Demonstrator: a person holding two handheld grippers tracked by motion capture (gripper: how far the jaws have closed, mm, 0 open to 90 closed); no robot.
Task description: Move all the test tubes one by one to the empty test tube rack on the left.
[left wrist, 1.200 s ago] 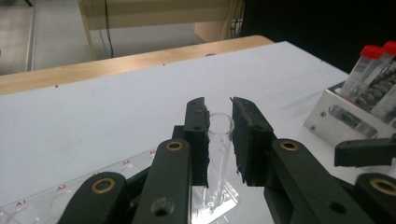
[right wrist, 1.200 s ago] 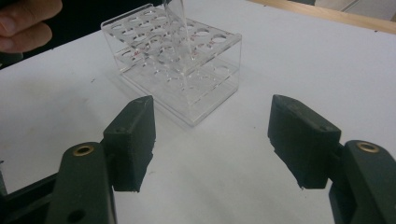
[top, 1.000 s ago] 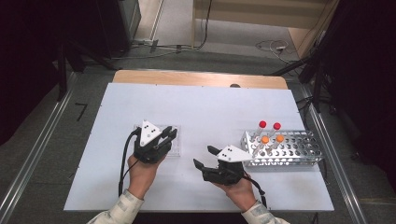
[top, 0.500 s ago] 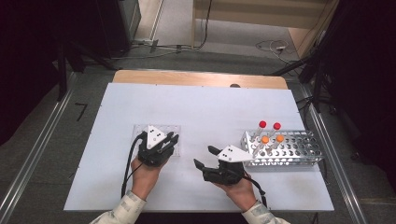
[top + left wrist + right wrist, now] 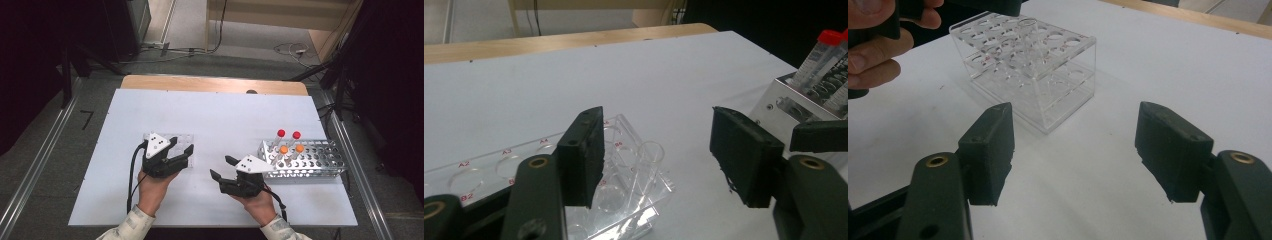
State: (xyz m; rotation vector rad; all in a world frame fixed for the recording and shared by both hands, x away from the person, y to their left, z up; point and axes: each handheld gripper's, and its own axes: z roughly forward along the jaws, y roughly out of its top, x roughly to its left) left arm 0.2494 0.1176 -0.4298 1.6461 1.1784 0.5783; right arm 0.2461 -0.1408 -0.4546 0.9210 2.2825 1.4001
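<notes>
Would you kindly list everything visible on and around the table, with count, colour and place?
Clear rack: one, transparent acrylic with round holes, left of the table's middle, just ahead of the left gripper.
Metal rack: one, silver, on the right side of the table.
Red-capped tubes: two, upright in the metal rack's far row.
Orange-capped tubes: two, upright in the metal rack, nearer the person.
Table: one, white top with a wooden far edge.
Cables: several, on the floor beyond the table.
Left gripper: one, black, jaws open and just been opening, nothing between them.
Right gripper: one, black, open, beside the metal rack.
</notes>
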